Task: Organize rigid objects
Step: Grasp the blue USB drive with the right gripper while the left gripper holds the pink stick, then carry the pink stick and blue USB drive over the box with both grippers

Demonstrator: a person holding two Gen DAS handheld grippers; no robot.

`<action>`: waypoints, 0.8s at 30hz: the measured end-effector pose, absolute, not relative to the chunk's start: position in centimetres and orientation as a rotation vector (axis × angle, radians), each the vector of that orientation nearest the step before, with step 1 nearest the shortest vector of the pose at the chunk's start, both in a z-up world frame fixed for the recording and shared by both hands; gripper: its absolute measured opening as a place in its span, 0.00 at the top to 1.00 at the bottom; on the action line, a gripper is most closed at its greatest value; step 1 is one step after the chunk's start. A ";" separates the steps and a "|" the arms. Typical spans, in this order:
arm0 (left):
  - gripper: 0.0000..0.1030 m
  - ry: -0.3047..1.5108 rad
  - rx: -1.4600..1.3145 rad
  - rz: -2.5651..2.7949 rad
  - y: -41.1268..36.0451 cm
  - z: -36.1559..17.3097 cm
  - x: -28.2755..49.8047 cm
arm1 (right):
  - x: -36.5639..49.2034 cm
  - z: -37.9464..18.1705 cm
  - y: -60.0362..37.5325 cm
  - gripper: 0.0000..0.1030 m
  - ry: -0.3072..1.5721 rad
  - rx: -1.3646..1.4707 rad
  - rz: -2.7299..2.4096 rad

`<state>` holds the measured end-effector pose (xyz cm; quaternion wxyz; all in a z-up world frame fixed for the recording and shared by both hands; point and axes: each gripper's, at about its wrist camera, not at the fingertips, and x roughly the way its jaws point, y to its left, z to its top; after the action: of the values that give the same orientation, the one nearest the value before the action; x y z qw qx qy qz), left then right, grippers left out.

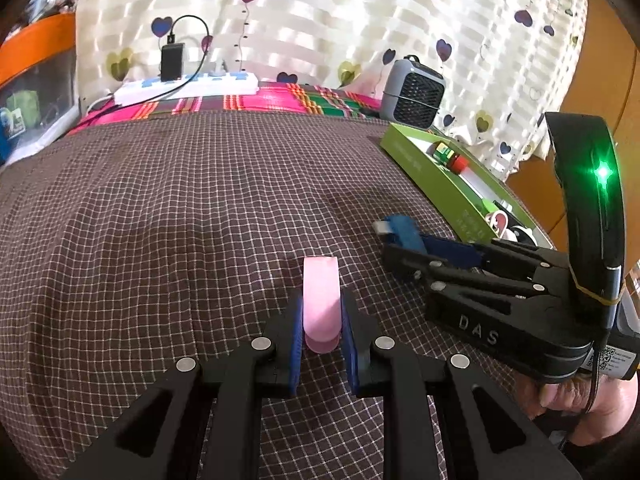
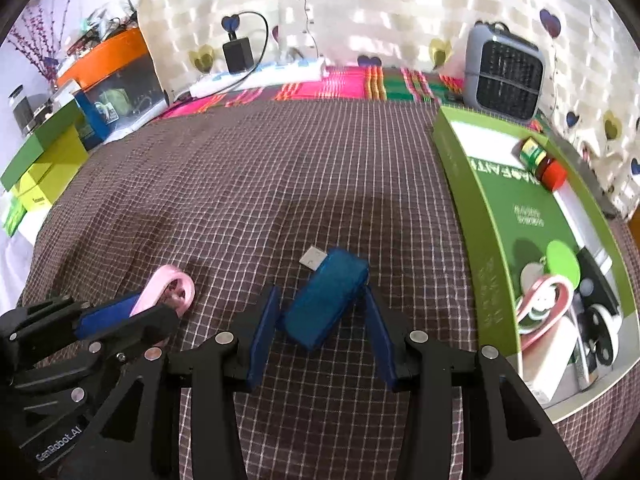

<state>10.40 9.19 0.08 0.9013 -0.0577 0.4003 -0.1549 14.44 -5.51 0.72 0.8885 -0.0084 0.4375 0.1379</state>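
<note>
Blue USB device (image 2: 328,300), a translucent block with a metal plug at its far end, lies slanted on the checked brown cloth (image 2: 240,200) of the tabletop, at lower centre of the right wrist view. The right claw (image 2: 322,332) straddles it: one blue pad sits beside each long side, the right one close against the casing, the left one with a gap showing, so the claw is part spread and not yet pinching. At lower left of that view the left claw (image 1: 322,330) is pressed together on a pink ring-shaped piece (image 1: 320,300), which stands on edge between its pads in the left wrist view, low over or touching the cloth.

Along the right edge lies an open green box (image 2: 460,184) serving as the tray, already holding a small red-capped bottle (image 2: 544,160), a pink heart-shaped item (image 2: 540,304) and a black wheeled toy (image 2: 600,320).

The step in hand looks like grasping the blue device. Next the right claw would need to close squarely on its long sides, lift, and carry it right into a bare part of the box.
</note>
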 end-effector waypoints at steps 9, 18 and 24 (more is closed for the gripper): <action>0.84 0.831 -0.073 -0.285 8.1 0.2 9.6 | 13.3 1.1 -5.5 0.78 0.883 -0.054 0.319; 0.84 0.781 -0.124 -0.248 8.0 2.0 7.4 | 10.4 3.3 -6.4 0.78 0.799 -0.053 0.369; 0.84 0.743 -0.117 -0.243 6.6 3.7 6.0 | 8.4 5.0 -7.4 0.78 0.737 -0.048 0.378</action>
<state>5.97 6.58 3.67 0.9229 -0.0570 0.3618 -0.1185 8.40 -7.39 4.96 0.9152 -0.0232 0.3580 0.1835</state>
